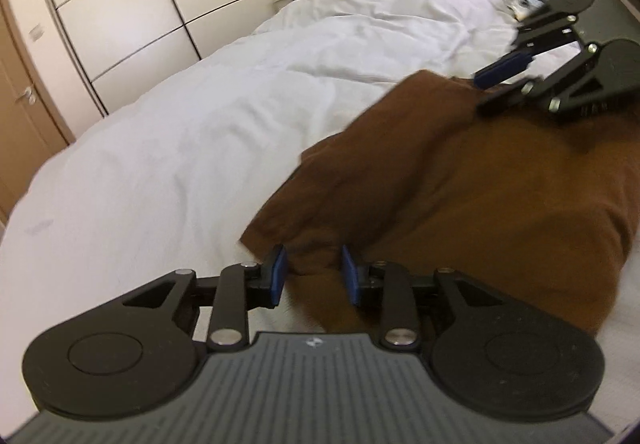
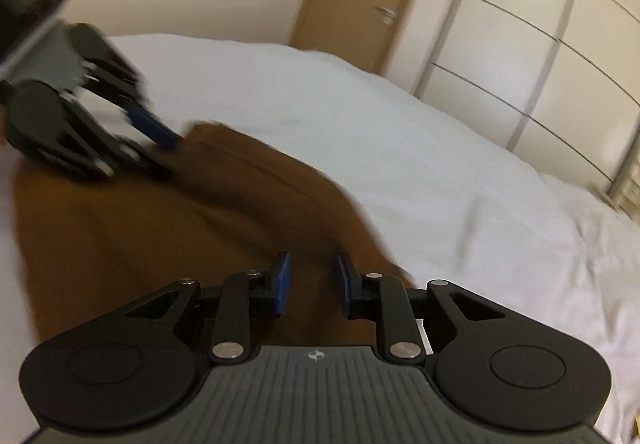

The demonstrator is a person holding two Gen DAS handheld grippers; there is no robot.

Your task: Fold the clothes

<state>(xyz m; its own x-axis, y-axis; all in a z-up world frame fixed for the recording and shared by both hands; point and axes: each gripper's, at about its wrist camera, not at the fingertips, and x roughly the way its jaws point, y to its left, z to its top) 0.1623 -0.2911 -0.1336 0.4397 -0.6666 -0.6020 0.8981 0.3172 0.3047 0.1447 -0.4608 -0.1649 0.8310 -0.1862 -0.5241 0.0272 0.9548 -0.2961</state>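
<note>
A: What is seen at the left of the left wrist view?

B: A wardrobe and a door are seen there, then the white bedding, on which nothing else is laid on that side.

A: And further right?

B: The brown garment is spread on the bed, with one layer already turned over another along a diagonal edge. The left gripper is held at the garment's near edge; its blue pads are parted, with cloth seen in the gap but not pinched. At the far right, the right gripper is met at the far corner. From its own view its pads are also apart, over brown cloth, with nothing clamped.

A: How far along is the folding judged to be?

B: A first fold appears made. The bundle is still loose and uneven, so further folds and squaring are thought to be left. Motion blur prevents finer detail being told.
</note>
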